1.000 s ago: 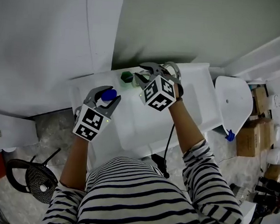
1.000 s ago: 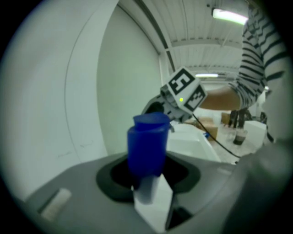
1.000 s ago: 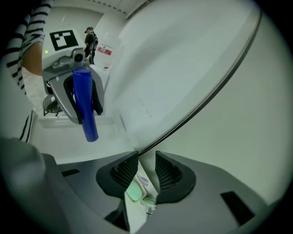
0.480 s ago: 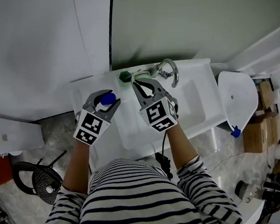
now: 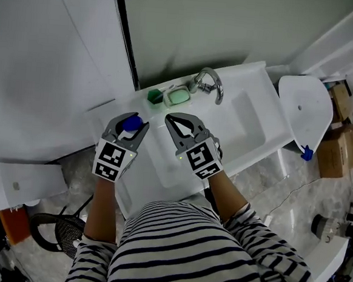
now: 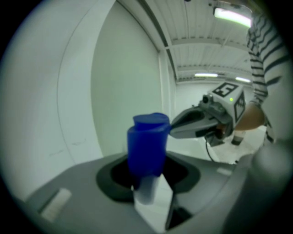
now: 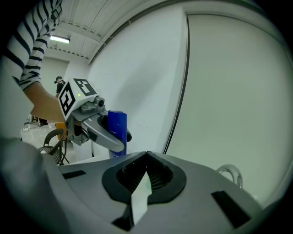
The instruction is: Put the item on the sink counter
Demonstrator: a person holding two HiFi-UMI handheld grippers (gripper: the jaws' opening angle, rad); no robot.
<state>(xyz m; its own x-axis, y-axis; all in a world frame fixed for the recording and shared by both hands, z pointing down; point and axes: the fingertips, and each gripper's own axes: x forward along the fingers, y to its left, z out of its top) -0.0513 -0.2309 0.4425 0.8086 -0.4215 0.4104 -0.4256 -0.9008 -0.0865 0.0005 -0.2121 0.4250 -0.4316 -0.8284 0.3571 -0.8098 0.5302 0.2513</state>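
A blue bottle [image 5: 131, 124] stands upright between the jaws of my left gripper [image 5: 130, 118], which is shut on it above the left end of the white sink counter [image 5: 105, 115]. In the left gripper view the blue bottle [image 6: 147, 142] fills the centre, with its white lower part between the pads. My right gripper [image 5: 170, 117] hovers over the basin just right of the bottle. It is shut, with nothing between its meeting tips [image 7: 146, 156]. From the right gripper view, the left gripper [image 7: 106, 133] and the bottle [image 7: 117, 129] appear at the left.
A chrome faucet [image 5: 209, 83] rises at the back of the counter. Beside it are a pale green soap dish [image 5: 178, 97] and a small dark green object [image 5: 155, 96]. The basin [image 5: 239, 121] lies to the right. A white lid [image 5: 300, 113] and cardboard boxes [image 5: 341, 138] are further right, and a black basket [image 5: 51, 231] sits on the floor.
My right gripper has drawn back from the faucet and soap dish toward the person and closed its jaws, uncovering the soap dish. The left gripper keeps hold of the bottle.
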